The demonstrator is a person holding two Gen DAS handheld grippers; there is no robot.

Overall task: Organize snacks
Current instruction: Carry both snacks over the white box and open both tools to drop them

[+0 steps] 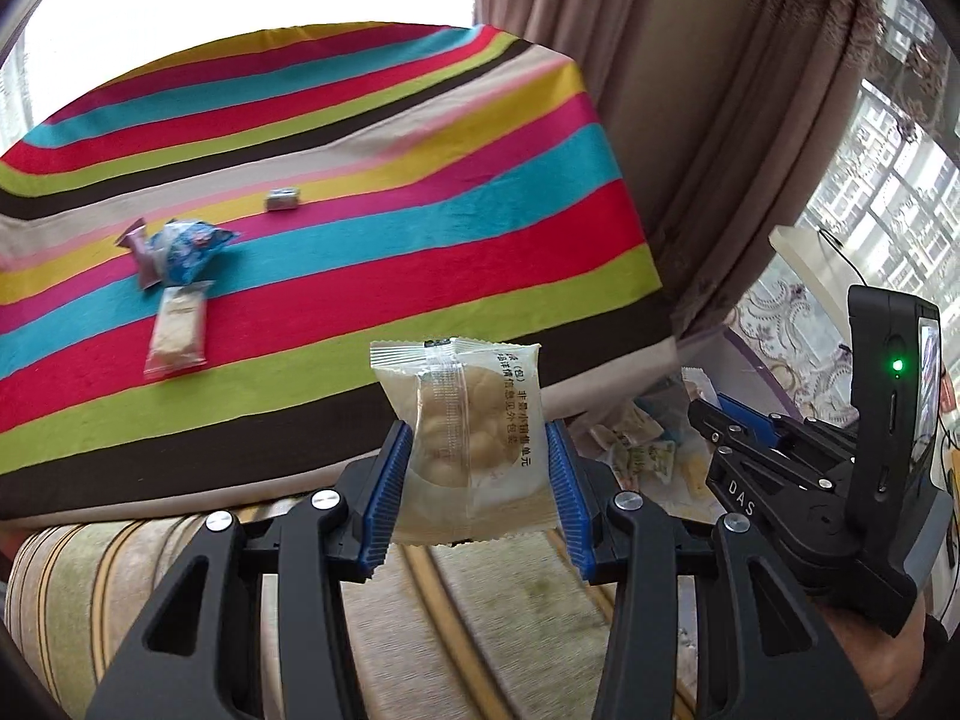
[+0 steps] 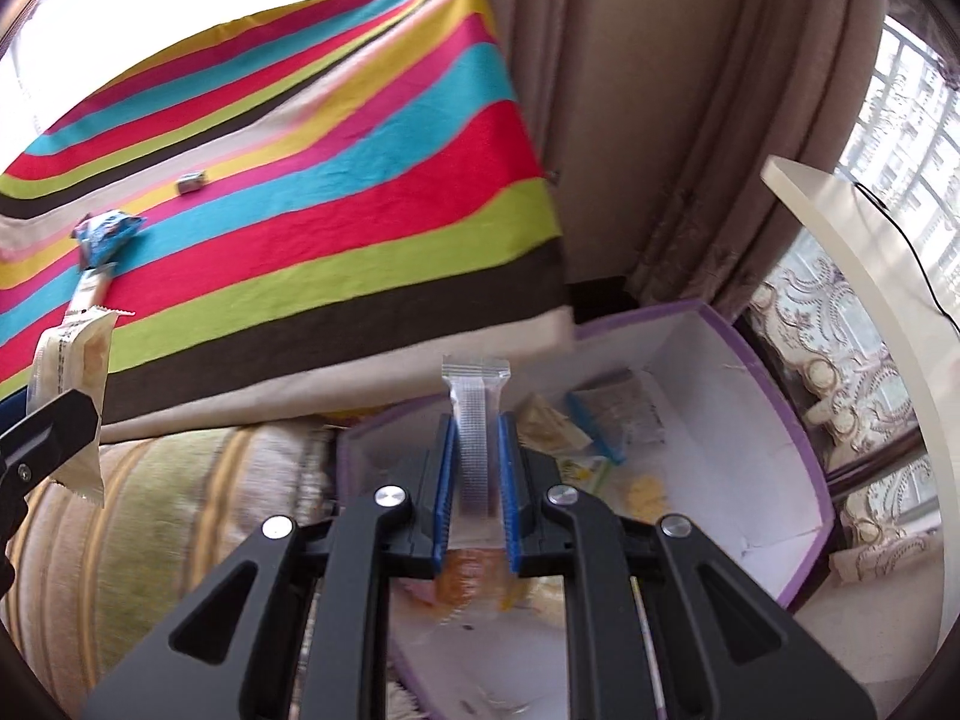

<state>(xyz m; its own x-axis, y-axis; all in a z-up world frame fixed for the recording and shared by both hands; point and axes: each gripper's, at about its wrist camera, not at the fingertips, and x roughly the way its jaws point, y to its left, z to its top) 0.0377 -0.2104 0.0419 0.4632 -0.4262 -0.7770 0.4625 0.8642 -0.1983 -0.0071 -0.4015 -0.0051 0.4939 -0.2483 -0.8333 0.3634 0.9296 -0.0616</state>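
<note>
The clear-wrapped pastry packet (image 1: 465,438) is pinched flat between the pads of the left gripper (image 1: 474,480), long axis upright, above the sofa cushion (image 1: 420,630). The purple-rimmed box (image 2: 774,420) lies to its right, beside the sofa. The right gripper (image 2: 477,468) is nearer the box: it clamps a narrow transparent packet (image 2: 477,420) edge-on, directly over the box interior. Judged next move: release into the box. Four snacks (image 1: 174,282) remain near the left edge of the striped bedspread (image 1: 420,210).
</note>
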